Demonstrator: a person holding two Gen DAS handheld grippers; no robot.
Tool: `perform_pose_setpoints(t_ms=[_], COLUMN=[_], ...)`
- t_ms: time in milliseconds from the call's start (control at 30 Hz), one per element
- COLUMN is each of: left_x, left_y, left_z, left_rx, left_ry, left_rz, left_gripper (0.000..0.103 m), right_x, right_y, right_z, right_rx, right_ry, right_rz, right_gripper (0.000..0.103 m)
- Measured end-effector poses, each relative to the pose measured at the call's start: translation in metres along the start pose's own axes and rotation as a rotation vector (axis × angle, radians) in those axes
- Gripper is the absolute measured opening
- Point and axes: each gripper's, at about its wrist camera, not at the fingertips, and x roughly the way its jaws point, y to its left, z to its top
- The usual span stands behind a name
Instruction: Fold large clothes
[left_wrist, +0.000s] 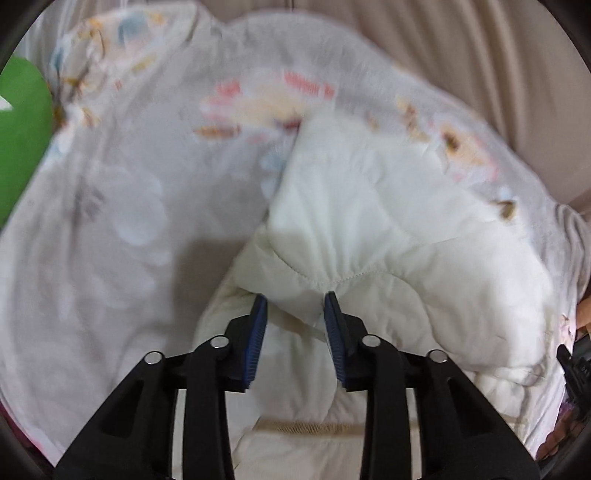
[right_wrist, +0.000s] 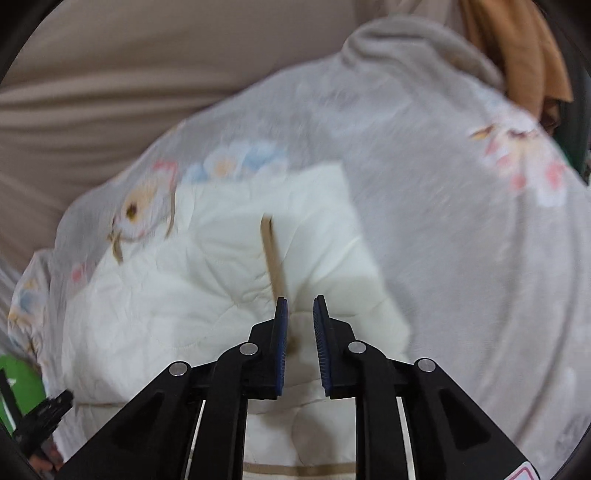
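Beige pleated curtain (left_wrist: 480, 55) is hanging behind the work surface; surface is covered by a pale grey sheet (left_wrist: 122, 192) printed with cartoon figures and flowers, motion-blurred in both views

White quilted garment (left_wrist: 388, 221) is lying bunched on the sheet, directly ahead of and under both pairs of tongs. A tan trim band (right_wrist: 273, 258) is running across it, ending just ahead of the right tongs' left finger

Left tongs (left_wrist: 295, 299) are sitting partly open, a fold of the quilted fabric bulging between the blue pads (left_wrist: 258, 332); cannot tell whether the pads are pinching it or only flanking it

Right tongs (right_wrist: 299, 302) are standing with a narrow gap, white fabric showing between the tips; no firm contact visible

Green object (left_wrist: 22, 136) is showing far left of the left tongs. Orange-brown cloth (right_wrist: 524, 51) is hanging at far upper right of the right tongs

The other tool's black tip (right_wrist: 48, 410) is showing at lower left of the right view
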Motion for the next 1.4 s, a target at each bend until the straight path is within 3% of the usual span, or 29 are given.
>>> perform_pose_setpoints(t_ms=[67,233,333,467,533,667,767,833,867,900,967,1067,1133,1233,1267,1333,1400], left_x=[-0.028,-0.031,-0.002,0.057,0.079,0.09,0.086,0.079,0.072,0.067,0.059,0.064,0.079,0.117,0.129,0.147,0.147], left_y=[-0.004,-0.044,-0.075,-0.087,-0.079,-0.04,-0.014,-0.003,-0.005,-0.007,-0.02,-0.055,-0.076,-0.097,-0.098,-0.091,-0.085], left_z=[0.002,0.035,0.057,0.067,0.065,0.062,0.059,0.061,0.064,0.069,0.082,0.112,0.124,0.133,0.133,0.131,0.129], left_rx=[0.04,0.129,0.18,0.238,0.252,0.225,0.203,0.17,0.167,0.168,0.168,0.169,0.195,0.238,0.239,0.245,0.261], left_ry=[-0.088,-0.163,-0.165,-0.079,-0.05,-0.049,-0.027,-0.013,-0.026,-0.046,-0.081,-0.105,-0.119,-0.077,-0.062,-0.046,-0.058], left_rz=[-0.015,-0.083,-0.102,-0.046,0.001,0.06,0.083,0.078,0.076,0.068,0.031,-0.034,-0.032,0.009,0.025,0.041,0.017], left_gripper=[0.042,0.045,0.046,0.046,0.048,0.049,0.057,0.057,0.055,0.055,0.055,0.056,0.056,0.056,0.056,0.058,0.058], right_x=[-0.015,0.002,0.033,0.067,0.078,0.083,0.067,0.051,0.041,0.033,0.029,0.045,0.068,0.108,0.126,0.152,0.156], right_y=[0.009,0.103,0.177,0.228,0.22,0.126,0.043,0.013,0.011,0.018,0.056,0.132,0.183,0.23,0.238,0.231,0.206], right_z=[0.003,-0.002,-0.02,-0.051,-0.055,-0.035,-0.021,-0.015,-0.011,-0.007,0.001,0.007,0.007,-0.001,-0.005,-0.007,0.001], right_rx=[-0.019,-0.2,-0.352,-0.516,-0.531,-0.362,-0.223,-0.179,-0.176,-0.196,-0.276,-0.384,-0.426,-0.498,-0.526,-0.54,-0.478], right_ry=[-0.04,0.014,0.066,0.149,0.166,0.153,0.124,0.087,0.065,0.032,-0.008,-0.011,0.004,0.048,0.069,0.105,0.122], right_rz=[0.018,0.24,0.345,0.368,0.326,0.221,0.109,0.009,0.003,-0.013,0.021,0.152,0.247,0.258,0.235,0.2,0.267], right_gripper=[0.018,0.017,0.017,0.017,0.01,0.0,0.0,0.0,0.0,0.014,0.014,0.014,0.014,0.014,0.014,0.003,0.0])
